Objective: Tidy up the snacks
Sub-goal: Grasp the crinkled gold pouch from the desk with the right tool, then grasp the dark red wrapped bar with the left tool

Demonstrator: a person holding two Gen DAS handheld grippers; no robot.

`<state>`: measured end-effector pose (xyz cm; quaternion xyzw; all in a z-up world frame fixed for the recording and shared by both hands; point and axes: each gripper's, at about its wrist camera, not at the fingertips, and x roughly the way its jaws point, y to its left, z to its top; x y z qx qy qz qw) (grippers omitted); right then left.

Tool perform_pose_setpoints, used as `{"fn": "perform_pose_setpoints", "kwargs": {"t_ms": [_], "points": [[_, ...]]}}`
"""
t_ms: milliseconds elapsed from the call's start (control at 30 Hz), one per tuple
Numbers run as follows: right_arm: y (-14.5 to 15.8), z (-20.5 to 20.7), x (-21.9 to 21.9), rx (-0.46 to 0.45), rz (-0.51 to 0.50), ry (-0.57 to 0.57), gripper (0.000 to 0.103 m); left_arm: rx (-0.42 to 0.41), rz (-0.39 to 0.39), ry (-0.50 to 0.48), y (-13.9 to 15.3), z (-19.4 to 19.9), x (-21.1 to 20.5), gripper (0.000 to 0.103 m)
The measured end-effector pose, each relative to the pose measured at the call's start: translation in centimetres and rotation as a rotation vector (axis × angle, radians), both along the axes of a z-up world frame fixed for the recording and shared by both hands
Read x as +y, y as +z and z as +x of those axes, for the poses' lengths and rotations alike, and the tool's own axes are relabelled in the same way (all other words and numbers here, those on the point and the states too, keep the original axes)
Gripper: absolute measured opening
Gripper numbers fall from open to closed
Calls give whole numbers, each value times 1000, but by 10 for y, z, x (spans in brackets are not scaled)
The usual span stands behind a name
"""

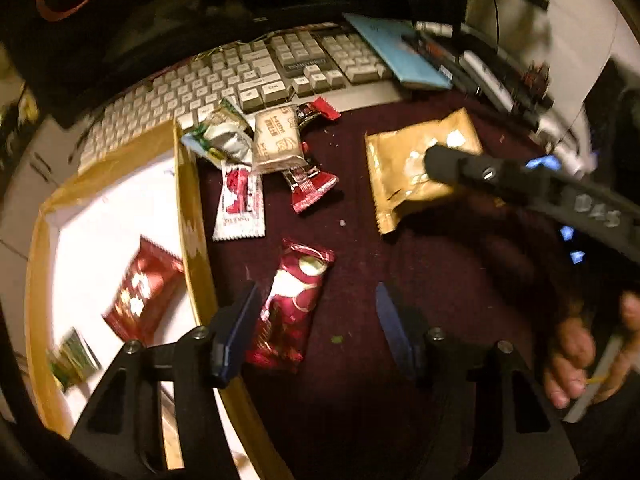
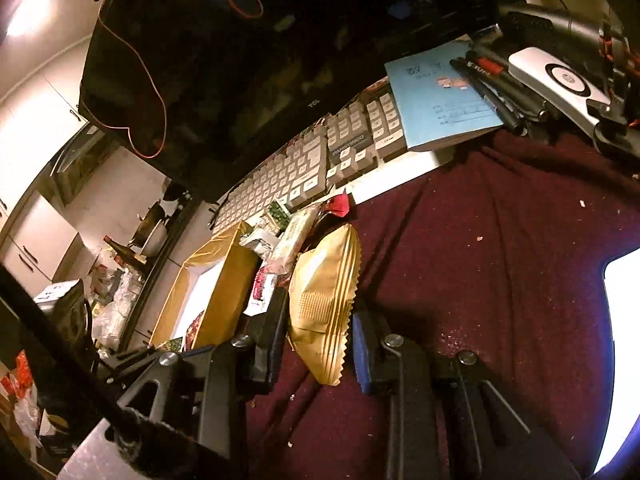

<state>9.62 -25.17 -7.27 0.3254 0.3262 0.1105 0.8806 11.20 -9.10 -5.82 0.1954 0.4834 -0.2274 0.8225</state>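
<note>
The right gripper [image 2: 316, 344] has its fingers spread around the near end of the gold packet [image 2: 324, 300], not visibly clamped, so the pickup seems under way. The left gripper [image 1: 316, 320] hangs open and empty above the maroon cloth [image 1: 440, 300], a dark red packet [image 1: 292, 304] just left of its middle. Next the gold packet probably needs squeezing, lifting and carrying left to the gold-rimmed box [image 1: 188, 208], where a red packet [image 1: 140, 292] already lies. Whether the pads touch it is unclear; the far pile of snacks [image 1: 260, 148] is blurred.
</note>
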Motion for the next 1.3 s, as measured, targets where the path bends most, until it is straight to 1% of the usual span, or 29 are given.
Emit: {"fn": "perform_pose_setpoints", "kwargs": {"t_ms": [33, 100, 133, 233, 267, 300, 333, 500, 600, 667, 700, 767, 867, 967, 1033, 1100, 1200, 1300], "points": [[0, 1, 1, 1, 2, 8, 28, 4, 28, 0, -4, 2, -2, 59], [0, 0, 1, -5, 12, 12, 28, 46, 66, 8, -12, 10, -4, 50], [0, -2, 1, -8, 16, 13, 28, 62, 79, 13, -17, 13, -3, 48], [1, -4, 1, -22, 21, 15, 28, 90, 60, 24, -19, 19, 0, 45], [2, -4, 2, -23, 18, 19, 28, 92, 62, 28, -19, 19, 1, 40], [2, -4, 3, -26, 14, 21, 28, 98, 61, 31, -19, 18, 2, 32], [3, -4, 4, -29, 9, 22, 28, 113, 52, 28, -19, 18, 2, 29], [4, -4, 7, -34, -6, 33, 28, 132, 20, 53, -19, 0, 10, 28], [5, -5, 10, -41, -15, 46, 28, 84, 9, 92, -21, -13, 15, 30], [7, -6, 12, -53, -19, 64, 28, 50, 3, 121, -22, -20, 16, 29], [8, -6, 13, -58, -21, 71, 28, 29, 4, 139, -22, -26, 17, 26], [10, -8, 17, -73, -33, 89, 28, -8, -4, 181, -20, -36, 16, 26], [15, -12, 23, -103, -52, 116, 28, -90, -39, 248, -6, -58, 25, 26], [18, -14, 29, -110, -46, 152, 28, -119, -76, 289, 8, -65, 34, 26], [20, -14, 32, -103, -7, 177, 28, -148, -95, 326, 19, -72, 45, 26], [25, -14, 38, -93, 10, 205, 28, -171, -111, 355, 27, -73, 53, 26], [38, -13, 53, -95, 25, 250, 28, -219, -122, 405, 38, -77, 69, 26], [53, -11, 70, -105, 19, 288, 28, -248, -132, 453, 46, -75, 86, 26]]}}
